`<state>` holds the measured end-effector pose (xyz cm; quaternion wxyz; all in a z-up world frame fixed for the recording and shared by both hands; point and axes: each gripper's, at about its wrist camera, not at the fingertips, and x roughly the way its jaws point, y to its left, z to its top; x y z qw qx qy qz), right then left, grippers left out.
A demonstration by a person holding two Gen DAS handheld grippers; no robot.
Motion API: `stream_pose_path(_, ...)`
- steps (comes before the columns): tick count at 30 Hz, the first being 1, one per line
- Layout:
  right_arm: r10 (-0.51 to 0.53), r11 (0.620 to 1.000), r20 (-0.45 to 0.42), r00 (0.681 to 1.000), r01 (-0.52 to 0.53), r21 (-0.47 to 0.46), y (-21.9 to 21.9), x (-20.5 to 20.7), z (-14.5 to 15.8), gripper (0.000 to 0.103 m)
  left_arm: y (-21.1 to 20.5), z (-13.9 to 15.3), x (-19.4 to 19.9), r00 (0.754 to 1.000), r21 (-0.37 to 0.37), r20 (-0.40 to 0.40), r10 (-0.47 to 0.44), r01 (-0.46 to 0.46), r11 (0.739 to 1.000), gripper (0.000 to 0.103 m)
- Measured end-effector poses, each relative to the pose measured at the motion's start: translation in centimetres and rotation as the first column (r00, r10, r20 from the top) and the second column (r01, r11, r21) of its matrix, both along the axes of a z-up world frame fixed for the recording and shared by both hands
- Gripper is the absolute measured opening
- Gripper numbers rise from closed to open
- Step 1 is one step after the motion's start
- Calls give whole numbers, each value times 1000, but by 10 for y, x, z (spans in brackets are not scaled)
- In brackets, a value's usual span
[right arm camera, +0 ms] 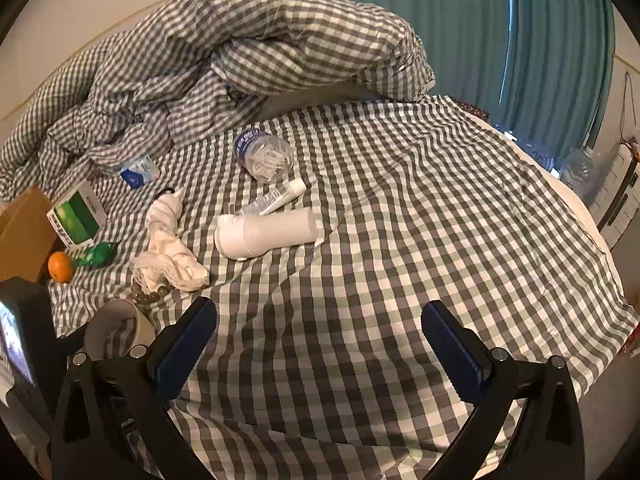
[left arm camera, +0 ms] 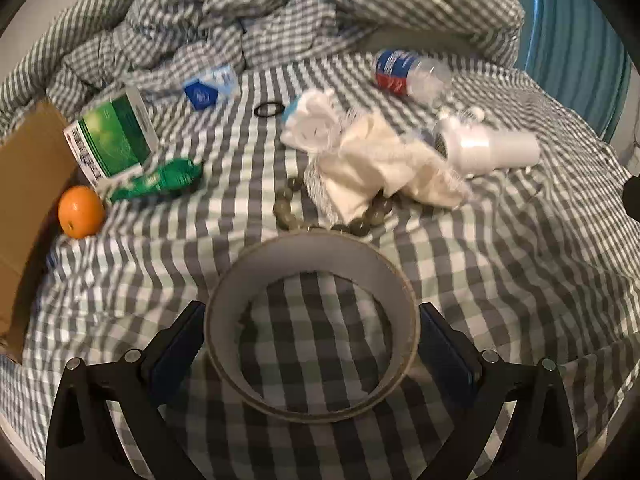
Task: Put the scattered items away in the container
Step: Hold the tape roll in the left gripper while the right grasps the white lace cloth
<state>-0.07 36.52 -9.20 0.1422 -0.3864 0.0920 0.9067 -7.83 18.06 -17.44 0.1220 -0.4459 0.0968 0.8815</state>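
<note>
Reaching with left gripper [left arm camera: 312, 328] spread wide around the beige cardboard tape ring [left arm camera: 312, 320] on the grey-checked bed [left arm camera: 480, 280], pads apparently not yet pressing, right gripper [right arm camera: 320, 344] wide and empty; next, probably, closing, then carrying to the brown cardboard box [left arm camera: 28, 184].

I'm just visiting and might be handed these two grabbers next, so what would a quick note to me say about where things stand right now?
Left gripper: wide open, its jaws on either side of the tape roll on the bed; I cannot tell whether the pads touch it.
Right gripper: open, empty, over bare checked sheet.
Container: the cardboard box at the bed's left edge.
Done: nothing visibly packed yet.
Left: tape roll, orange, green-and-white carton, green packet, blue pack, black ring, white cloths, bead bracelet, white appliance, tube, jar of cotton swabs.
</note>
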Motion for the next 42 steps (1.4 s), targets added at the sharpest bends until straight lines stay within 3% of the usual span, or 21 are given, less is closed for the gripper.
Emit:
stream_pose_path(2, 9, 1000, 3, 1000, -9, 8, -3, -1, -1, 103, -1, 0, 0, 1000, 23, 3, 0, 0, 1000, 100)
stream_pose_path(4, 17, 1000, 8, 1000, -17, 13, -7, -3, -2, 103, -2, 1, 1, 1000, 43, 9, -10, 10, 999, 86)
stream_pose_path(5, 19, 1000, 10, 1000, -19, 14, -8, -3, -2, 103, -2, 1, 1, 1000, 32, 5, -12, 12, 999, 85)
stream_pose_path(11, 32, 999, 1, 999, -32, 29, -16, -2, 5, 103, -7, 21, 10, 998, 23, -54, -29, 30, 999, 84)
stream_pose_path(21, 137, 990, -71, 988, -134, 41, -59, -19, 38, 103, -67, 100, 19, 981, 18, -188, 43, -40, 999, 84)
stream_pose_path(26, 228, 971, -59, 972, -223, 81, -103, -53, 36, 103, -97, 97, 16, 978, 5, -188, 89, -90, 996, 84)
stream_pose_path(39, 282, 950, 119, 952, -295, 107, -123, -128, -43, 101, -143, 61, -11, 981, 13, -109, 160, -160, 987, 84)
stream_pose_path(41, 267, 953, 147, 953, -283, 109, -123, -137, -52, 90, -144, 57, -14, 982, 13, -99, 162, -162, 987, 84)
stream_pose_path(42, 261, 954, 160, 952, -279, 106, -123, -140, -56, 71, -144, 54, -15, 982, 13, -93, 163, -163, 987, 84)
